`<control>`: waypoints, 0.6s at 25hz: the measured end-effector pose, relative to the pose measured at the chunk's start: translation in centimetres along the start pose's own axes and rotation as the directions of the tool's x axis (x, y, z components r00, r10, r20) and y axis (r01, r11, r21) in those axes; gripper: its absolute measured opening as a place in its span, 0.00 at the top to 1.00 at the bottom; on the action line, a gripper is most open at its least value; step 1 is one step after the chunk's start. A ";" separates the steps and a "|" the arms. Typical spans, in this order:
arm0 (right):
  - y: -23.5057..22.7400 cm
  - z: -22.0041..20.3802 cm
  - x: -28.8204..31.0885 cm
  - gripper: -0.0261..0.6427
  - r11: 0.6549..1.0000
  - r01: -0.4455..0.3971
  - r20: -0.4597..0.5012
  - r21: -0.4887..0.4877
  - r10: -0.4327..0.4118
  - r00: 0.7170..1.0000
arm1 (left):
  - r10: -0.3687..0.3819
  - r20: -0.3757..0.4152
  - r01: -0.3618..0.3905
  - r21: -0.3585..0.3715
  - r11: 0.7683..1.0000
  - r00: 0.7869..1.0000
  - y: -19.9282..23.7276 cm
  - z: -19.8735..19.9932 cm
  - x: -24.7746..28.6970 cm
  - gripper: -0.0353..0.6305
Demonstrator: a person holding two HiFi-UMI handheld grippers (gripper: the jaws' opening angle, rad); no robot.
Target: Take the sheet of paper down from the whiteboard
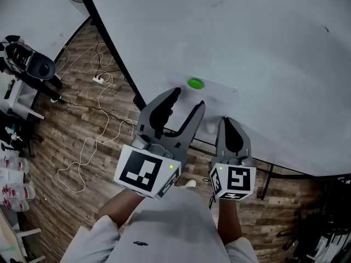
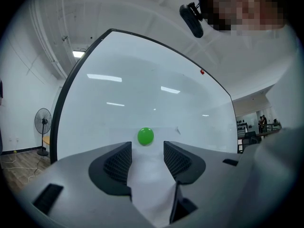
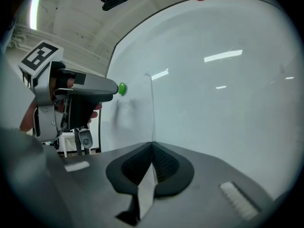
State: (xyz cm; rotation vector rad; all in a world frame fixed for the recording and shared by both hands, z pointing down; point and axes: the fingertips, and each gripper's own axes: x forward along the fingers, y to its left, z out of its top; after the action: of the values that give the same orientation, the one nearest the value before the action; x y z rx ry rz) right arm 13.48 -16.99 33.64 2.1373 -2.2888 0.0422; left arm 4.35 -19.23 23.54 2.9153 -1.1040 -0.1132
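A white sheet of paper point(image 1: 217, 99) hangs on the whiteboard point(image 1: 258, 43), pinned at its top by a round green magnet point(image 1: 194, 83). My left gripper point(image 1: 187, 99) is open just below the magnet, one jaw on each side of the sheet. In the left gripper view the paper point(image 2: 148, 175) runs between the spread jaws and the magnet point(image 2: 145, 136) sits right ahead. My right gripper point(image 1: 228, 123) is shut on the sheet's lower edge. The right gripper view shows the paper point(image 3: 151, 122) edge-on, pinched between its jaws, with the magnet point(image 3: 122, 89) and the left gripper point(image 3: 78, 90) beyond.
The whiteboard's dark frame point(image 1: 118, 59) runs diagonally over a wood floor. White cables and a power strip point(image 1: 98, 79) lie on the floor at left, beside dark equipment point(image 1: 30, 64). Stand legs point(image 1: 266, 182) lie under the board. A pedestal fan point(image 2: 42, 123) stands at far left.
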 end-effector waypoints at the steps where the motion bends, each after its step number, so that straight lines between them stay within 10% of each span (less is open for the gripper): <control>1: -0.1 0.0 0.0 0.94 1.000 -0.001 -0.001 0.002 0.001 1.000 | 0.006 0.006 -0.006 0.004 1.000 1.000 0.0 0.3 0.1 0.65; 15: 0.0 -0.3 0.3 0.94 1.000 -0.025 -0.011 0.012 0.025 1.000 | 0.162 0.011 -0.162 0.009 0.987 0.987 0.0 1.0 1.7 0.65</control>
State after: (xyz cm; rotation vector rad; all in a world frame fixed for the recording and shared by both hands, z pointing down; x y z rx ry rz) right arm 13.43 -17.28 33.91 2.1084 -2.3157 0.0681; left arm 5.51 -20.37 22.47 2.8214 -1.3415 -0.1193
